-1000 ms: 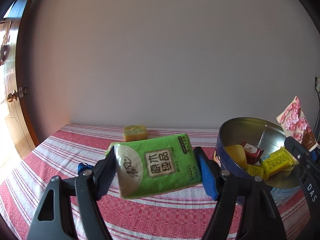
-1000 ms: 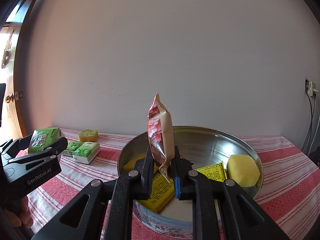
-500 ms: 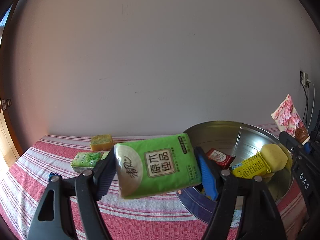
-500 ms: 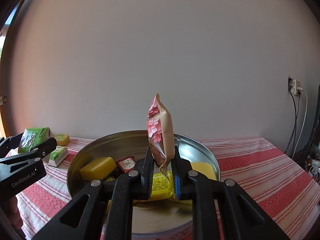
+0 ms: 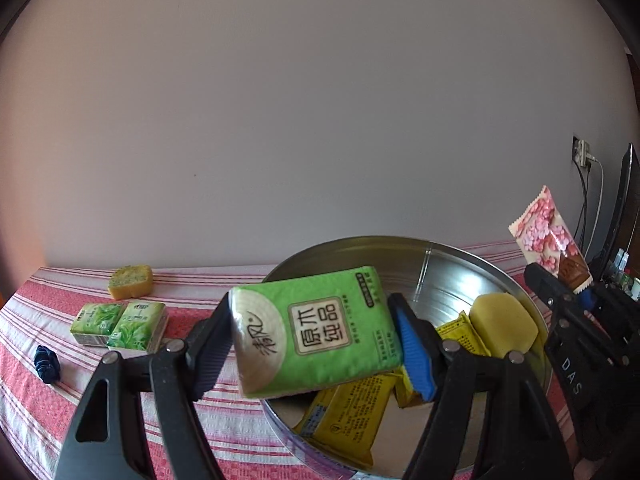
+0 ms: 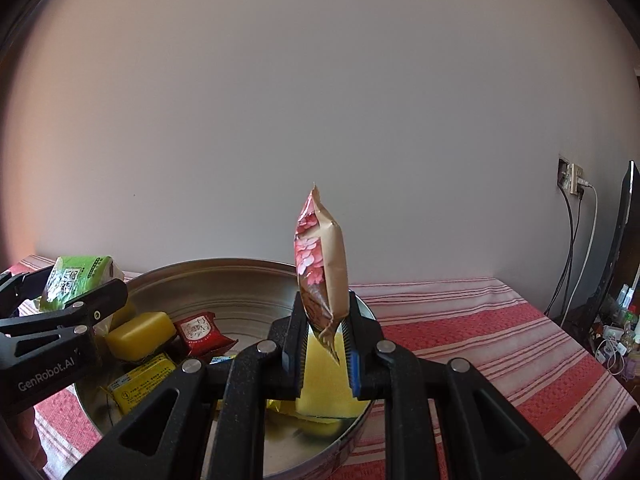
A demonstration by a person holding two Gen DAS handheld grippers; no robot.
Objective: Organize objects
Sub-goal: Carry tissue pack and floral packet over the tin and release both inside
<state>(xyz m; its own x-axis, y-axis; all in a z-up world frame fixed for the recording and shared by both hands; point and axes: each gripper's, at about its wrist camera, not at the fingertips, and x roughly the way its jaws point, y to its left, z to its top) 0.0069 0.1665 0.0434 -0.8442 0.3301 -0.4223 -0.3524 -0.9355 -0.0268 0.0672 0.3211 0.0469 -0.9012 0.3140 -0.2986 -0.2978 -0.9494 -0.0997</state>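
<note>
My left gripper point(image 5: 312, 332) is shut on a green tissue pack point(image 5: 316, 328), held flat over the near left rim of a round metal tin point(image 5: 440, 248). In the right wrist view that pack point(image 6: 76, 276) and the left gripper point(image 6: 60, 320) hang at the tin's left side. My right gripper point(image 6: 326, 320) is shut on the lower end of a pink flowered snack packet point(image 6: 320, 264), upright above the tin's right rim point(image 6: 364, 308). The tin holds yellow packets point(image 5: 352, 408), yellow blocks point(image 5: 500, 320) and a red packet point(image 6: 200, 328).
On the red-striped cloth left of the tin lie two small green tissue packs point(image 5: 120, 324), a yellow cake piece point(image 5: 130, 280) and a small dark blue object point(image 5: 46, 362). A wall socket with cables point(image 6: 572, 180) and a screen's edge point(image 6: 624, 240) stand at the right.
Both grippers have travelled rightward with their loads. The tin has slid from the right toward the middle of the left view, and leftward in the right view. Both grips are unchanged.
</note>
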